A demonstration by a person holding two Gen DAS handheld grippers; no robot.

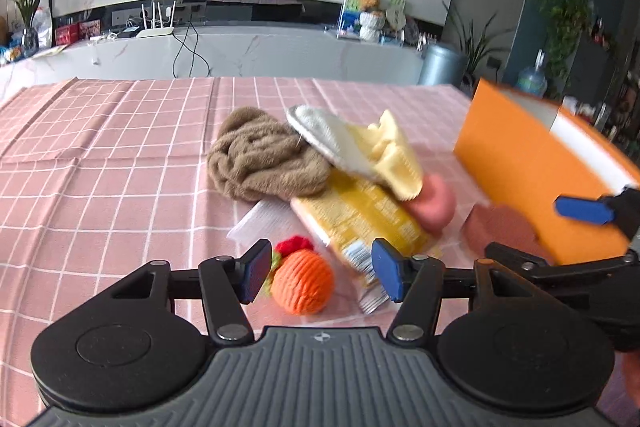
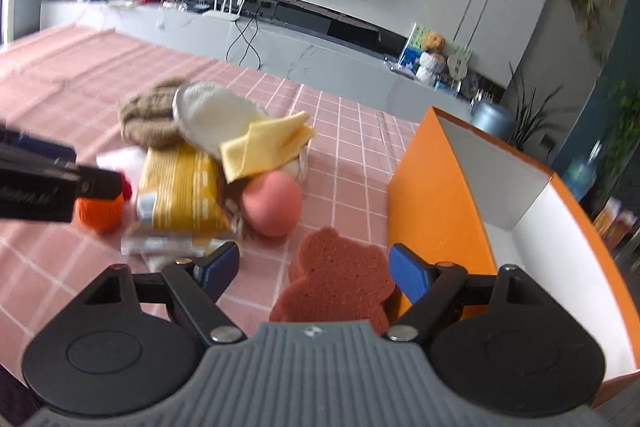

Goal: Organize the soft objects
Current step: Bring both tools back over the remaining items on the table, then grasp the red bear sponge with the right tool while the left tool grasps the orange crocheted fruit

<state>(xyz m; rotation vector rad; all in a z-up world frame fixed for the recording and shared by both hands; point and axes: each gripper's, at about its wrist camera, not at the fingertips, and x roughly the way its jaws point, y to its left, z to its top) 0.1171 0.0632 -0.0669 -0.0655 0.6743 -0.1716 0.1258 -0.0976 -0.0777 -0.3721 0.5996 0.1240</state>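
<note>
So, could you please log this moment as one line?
left gripper: open, over orange knitted ball | right gripper: open, over brown sponge | orange box: empty

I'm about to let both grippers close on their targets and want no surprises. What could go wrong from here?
1. The left gripper is open around the orange knitted toy, whose side lies close to the yellow packet; a pad may catch the packet too.
2. The right gripper is open over the flat brown sponge, which lies close to the orange box; its right pad could bump the wall.
</note>
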